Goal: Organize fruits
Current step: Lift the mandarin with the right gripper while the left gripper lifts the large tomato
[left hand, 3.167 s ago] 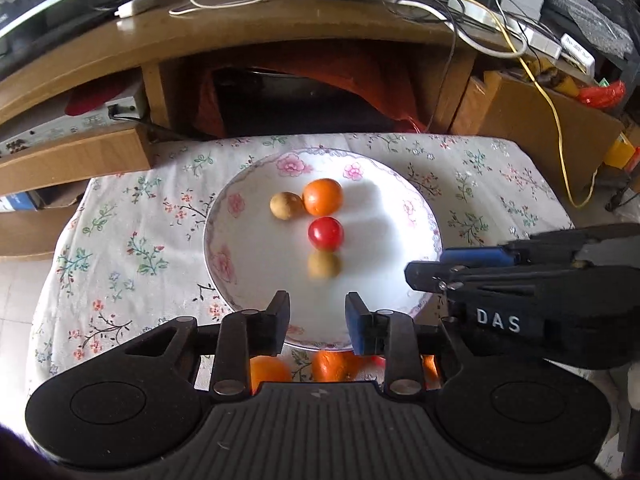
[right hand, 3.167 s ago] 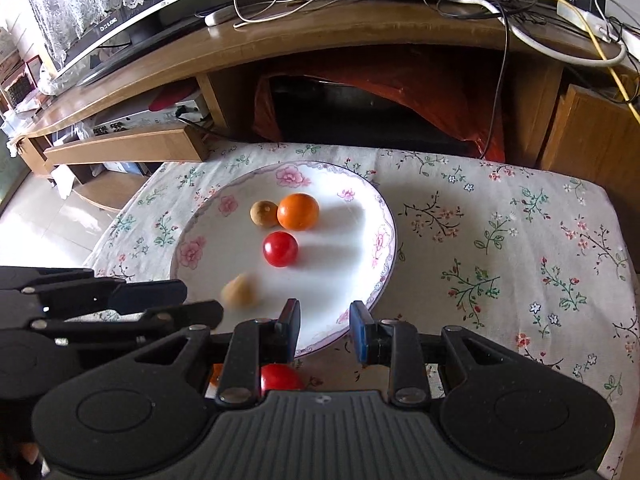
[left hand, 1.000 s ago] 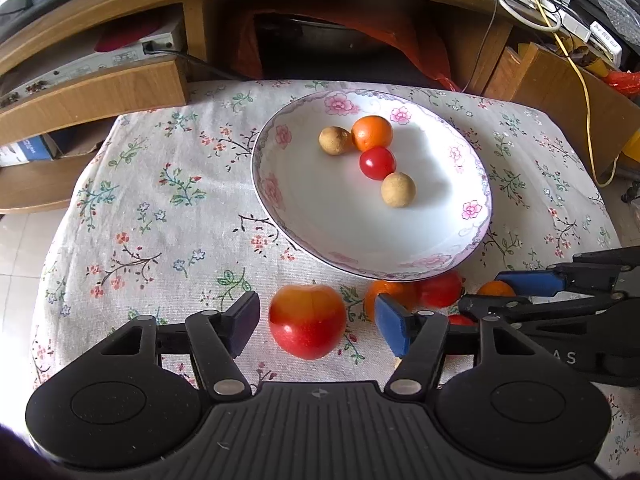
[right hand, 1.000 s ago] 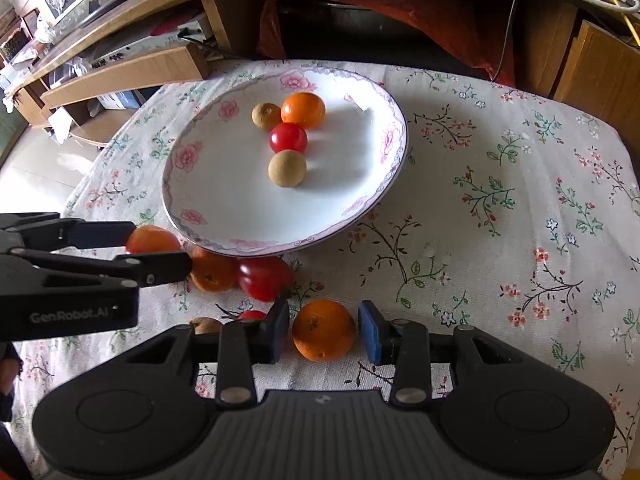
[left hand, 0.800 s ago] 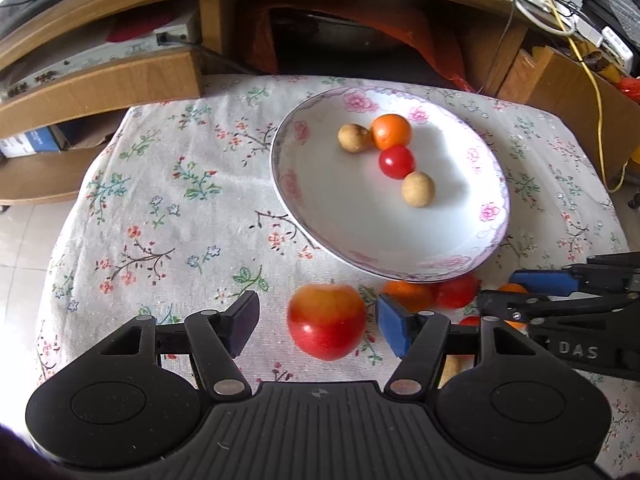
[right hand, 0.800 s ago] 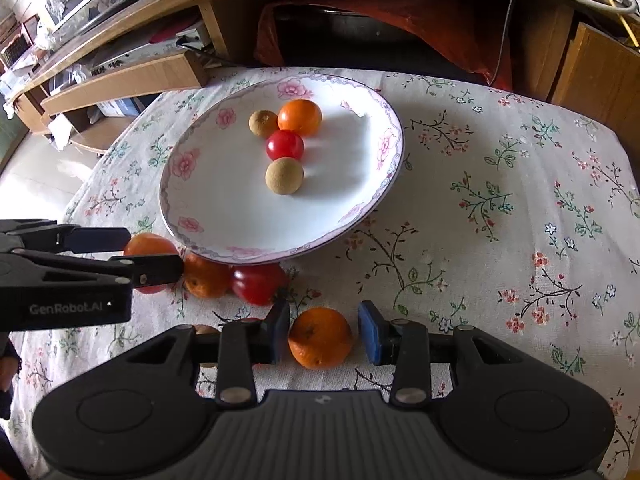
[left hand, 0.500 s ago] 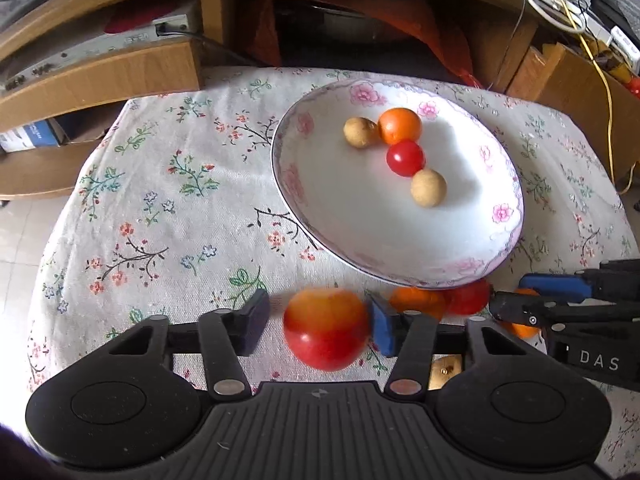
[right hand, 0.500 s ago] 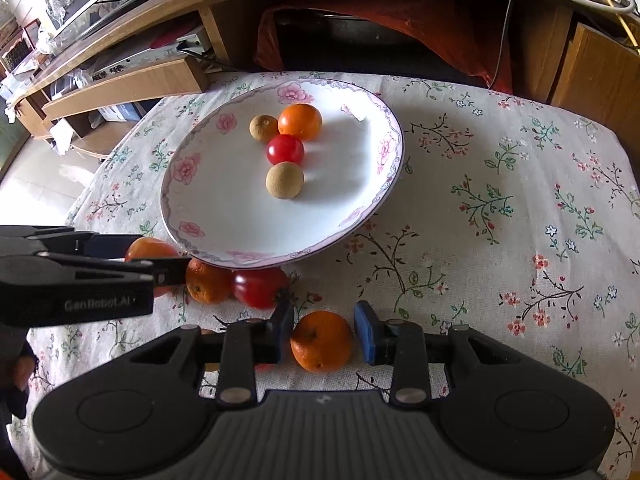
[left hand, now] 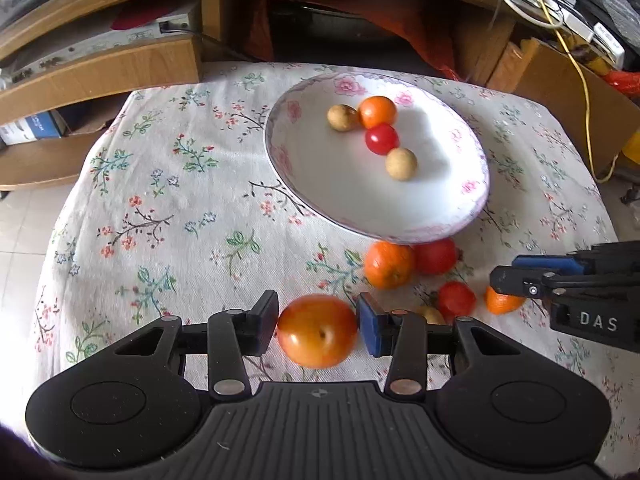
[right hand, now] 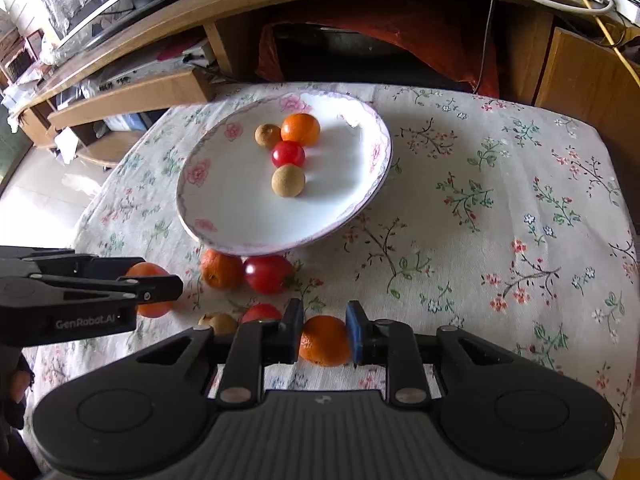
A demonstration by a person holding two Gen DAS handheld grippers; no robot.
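- My left gripper has its pads pressed on both sides of the big red-and-yellow apple, near the front edge of the table. I read that as a finished grasp, ready for a lift.
- My right gripper is clamped on a small orange, also near the front edge, its jaws drawn in as far as they go.
- Both grips sit across the widest part of the fruit, which should keep a round thing from squirting out.
- The plate stands toward the back edge, slightly left of the middle, and carries 4 small fruits in a line: a tan one, an orange one, a red tomato and another tan one.
- The near half of the plate is bare, so I judge there is room to set both fruits down without knocking that line.
- Loose fruit crowds the plate's front rim: an orange and a tomato touch each other just under it, with 2 smaller pieces between my grippers.
- The right side of the table is open cloth; the left side is open too, and the front edge is close behind both grippers.
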